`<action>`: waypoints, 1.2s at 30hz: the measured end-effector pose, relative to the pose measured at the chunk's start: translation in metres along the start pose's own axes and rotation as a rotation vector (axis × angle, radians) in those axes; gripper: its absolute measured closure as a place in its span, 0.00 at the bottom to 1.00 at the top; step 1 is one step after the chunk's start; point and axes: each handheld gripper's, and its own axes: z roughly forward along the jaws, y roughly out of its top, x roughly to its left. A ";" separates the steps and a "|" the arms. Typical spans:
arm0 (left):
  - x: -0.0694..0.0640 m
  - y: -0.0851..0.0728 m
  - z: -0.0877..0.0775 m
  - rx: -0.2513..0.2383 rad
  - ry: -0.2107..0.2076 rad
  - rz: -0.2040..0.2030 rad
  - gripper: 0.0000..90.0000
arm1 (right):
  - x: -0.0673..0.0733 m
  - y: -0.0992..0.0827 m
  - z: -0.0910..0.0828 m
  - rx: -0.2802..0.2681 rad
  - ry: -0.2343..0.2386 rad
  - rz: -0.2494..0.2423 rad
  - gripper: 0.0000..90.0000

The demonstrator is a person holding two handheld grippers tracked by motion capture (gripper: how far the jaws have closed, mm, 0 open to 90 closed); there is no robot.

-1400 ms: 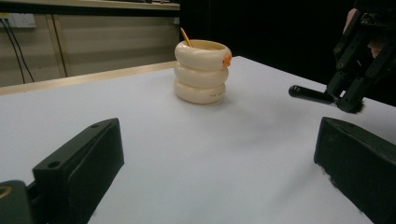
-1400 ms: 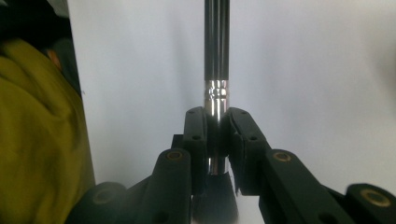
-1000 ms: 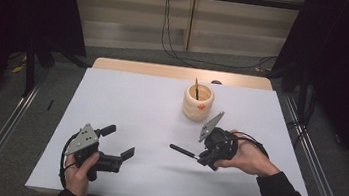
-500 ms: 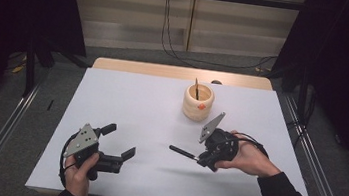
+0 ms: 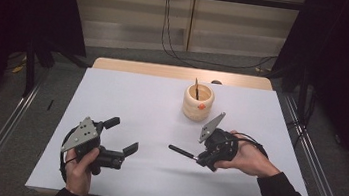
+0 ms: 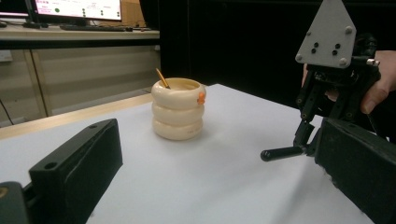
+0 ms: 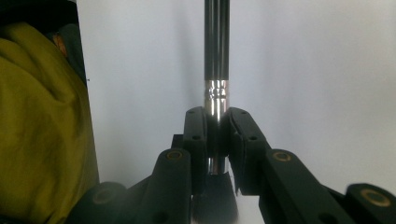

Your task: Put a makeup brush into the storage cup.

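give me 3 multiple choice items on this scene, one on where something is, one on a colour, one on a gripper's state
1. Where does the ringed holder stand?
A. on the far half of the white table, right of centre
B. at the near left corner
C. on the floor

2. What colour is the small knob on the holder's side?
A. blue
B. orange
C. green

3. What state is the right gripper in?
A. open and empty
B. shut on the pen
C. lying on the table unheld

Answers:
1. A, the high view shows it beyond both grippers on the table.
2. B, the knob reads orange in the left gripper view.
3. B, the right gripper view shows its fingers pressed on the pen.
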 end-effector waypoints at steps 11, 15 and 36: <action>-0.005 0.021 0.022 0.025 -0.084 0.048 0.01 | 0.000 0.000 0.003 0.006 0.007 0.004 0.87; -0.006 0.024 0.031 0.022 -0.121 0.038 0.01 | 0.001 0.000 0.004 0.013 0.012 -0.012 0.87; -0.021 0.034 0.075 0.233 -0.292 0.113 0.02 | 0.004 0.002 0.006 0.020 0.026 -0.031 0.87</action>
